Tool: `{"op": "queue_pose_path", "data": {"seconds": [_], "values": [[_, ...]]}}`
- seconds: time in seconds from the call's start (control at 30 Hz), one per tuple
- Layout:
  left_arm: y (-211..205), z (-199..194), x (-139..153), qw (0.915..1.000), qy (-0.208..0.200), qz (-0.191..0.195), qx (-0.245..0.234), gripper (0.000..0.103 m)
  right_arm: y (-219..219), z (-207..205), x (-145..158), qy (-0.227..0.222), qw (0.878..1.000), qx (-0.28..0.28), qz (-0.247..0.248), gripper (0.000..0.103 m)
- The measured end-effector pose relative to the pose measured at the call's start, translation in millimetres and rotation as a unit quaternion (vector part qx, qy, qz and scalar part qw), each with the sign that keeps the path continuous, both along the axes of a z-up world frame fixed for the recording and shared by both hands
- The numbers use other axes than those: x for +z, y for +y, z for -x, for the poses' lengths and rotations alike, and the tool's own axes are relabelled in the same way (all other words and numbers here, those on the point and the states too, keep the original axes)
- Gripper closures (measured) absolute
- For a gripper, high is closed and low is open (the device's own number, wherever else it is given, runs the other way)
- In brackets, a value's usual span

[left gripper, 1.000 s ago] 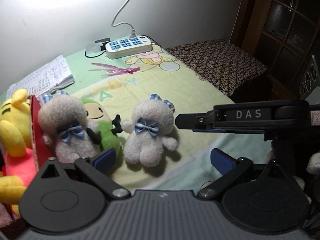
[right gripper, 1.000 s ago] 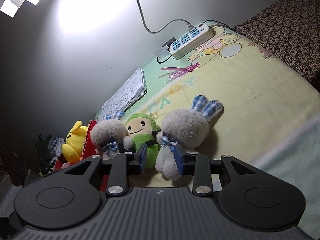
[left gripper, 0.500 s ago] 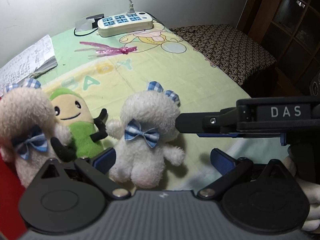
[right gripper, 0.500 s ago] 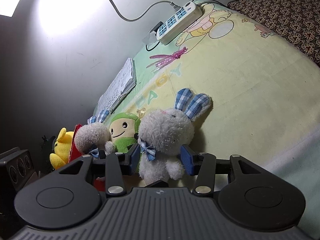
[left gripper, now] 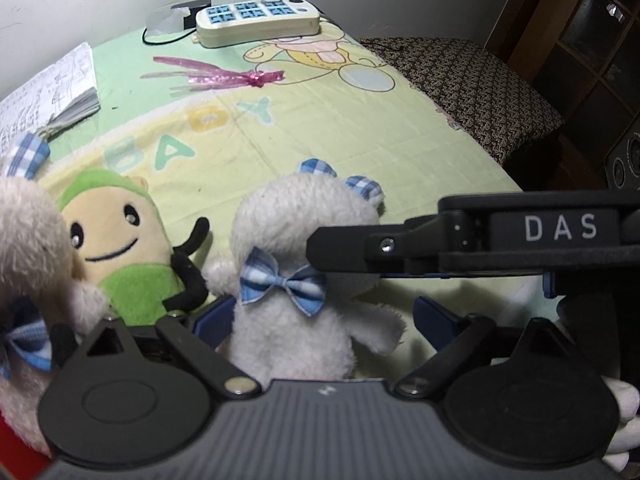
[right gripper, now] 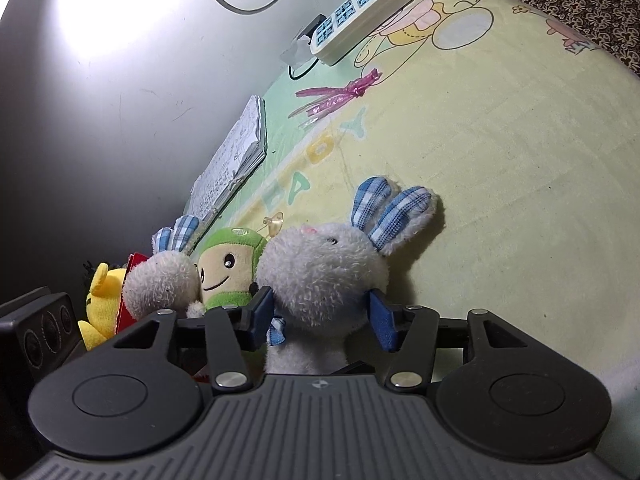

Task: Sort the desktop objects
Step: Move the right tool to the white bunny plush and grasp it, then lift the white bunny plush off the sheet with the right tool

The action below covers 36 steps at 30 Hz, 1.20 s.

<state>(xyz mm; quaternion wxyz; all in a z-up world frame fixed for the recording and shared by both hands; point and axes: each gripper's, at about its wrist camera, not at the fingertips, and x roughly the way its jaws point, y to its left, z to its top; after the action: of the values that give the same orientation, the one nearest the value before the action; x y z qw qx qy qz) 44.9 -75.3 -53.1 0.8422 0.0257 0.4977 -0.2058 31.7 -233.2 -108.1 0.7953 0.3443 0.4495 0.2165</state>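
A white plush rabbit with a blue checked bow stands on the yellow-green baby blanket. My left gripper is open, its blue pads on either side of the rabbit's body. From the right, the right gripper's black finger reaches across to the rabbit's head. In the right wrist view my right gripper is open and straddles the rabbit's head, fur against both pads. A green plush doll and a second rabbit stand close on the left.
A yellow plush sits behind a red edge at far left. Farther back lie a paper stack, a pink ribbon and a power strip by the wall. A dark patterned cushion borders the blanket's right side.
Both grippers have moved in close to the right-hand rabbit. The right jaws have widened and now sit around its head; the left pads now flank its body.
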Motion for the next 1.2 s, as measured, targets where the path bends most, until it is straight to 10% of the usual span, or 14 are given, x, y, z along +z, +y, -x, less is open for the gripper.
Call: {"op": "queue_pose_path", "data": {"seconds": [1.2], "values": [[-16, 77, 32, 0.9983, -0.016, 0.044, -0.036, 0.022, -10, 73, 42, -0.033, 0.999, -0.009, 0.042, 0.049]]}}
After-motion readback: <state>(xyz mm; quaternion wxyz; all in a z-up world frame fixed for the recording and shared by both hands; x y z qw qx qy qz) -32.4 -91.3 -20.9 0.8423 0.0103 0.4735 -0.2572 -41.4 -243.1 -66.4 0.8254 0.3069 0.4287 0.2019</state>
